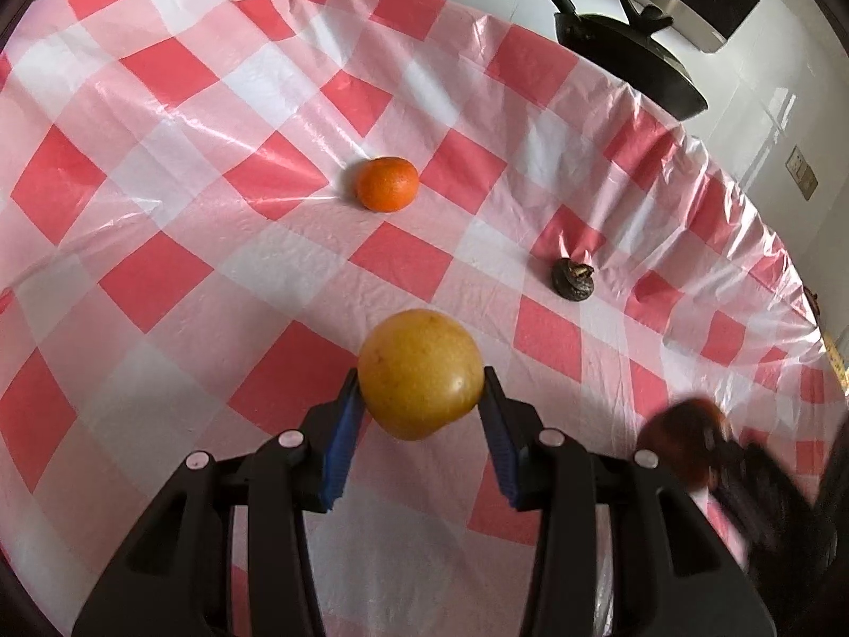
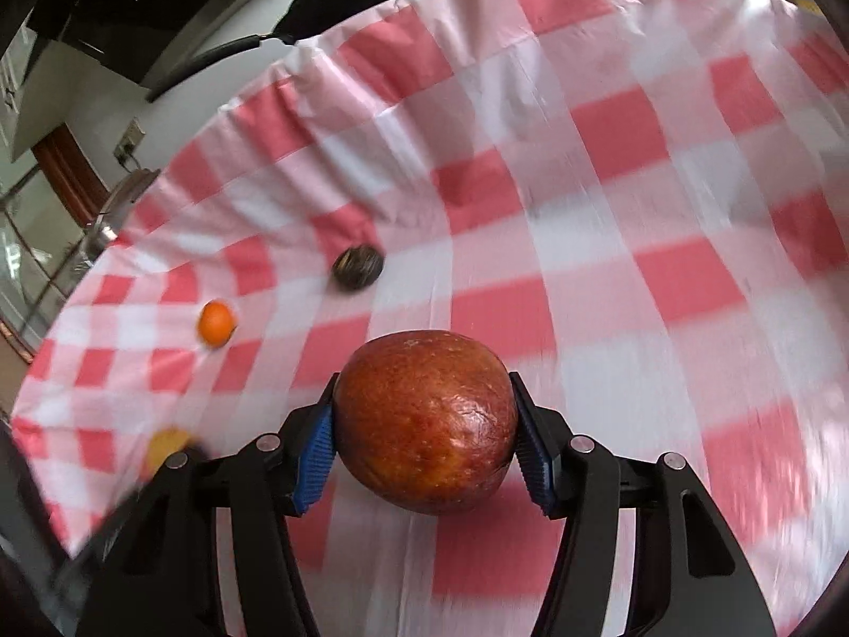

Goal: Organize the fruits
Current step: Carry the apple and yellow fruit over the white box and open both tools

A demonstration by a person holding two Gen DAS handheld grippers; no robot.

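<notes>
Left gripper (image 1: 422,398) clamped on yellow fruit (image 1: 421,373). Right gripper (image 2: 423,438) clamped on red apple (image 2: 426,422). Orange (image 1: 387,183), dark fruit (image 1: 573,277) on checkered tabletop (image 1: 185,223).

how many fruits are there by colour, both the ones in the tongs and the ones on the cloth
Yellow: 1, the yellow fruit held in the left tongs
Red: 1, the red apple held in the right tongs
Orange: 1, the mandarin on the checked tablecloth
Dark brown: 1, the small dark fruit on the cloth
Total: 4
</notes>
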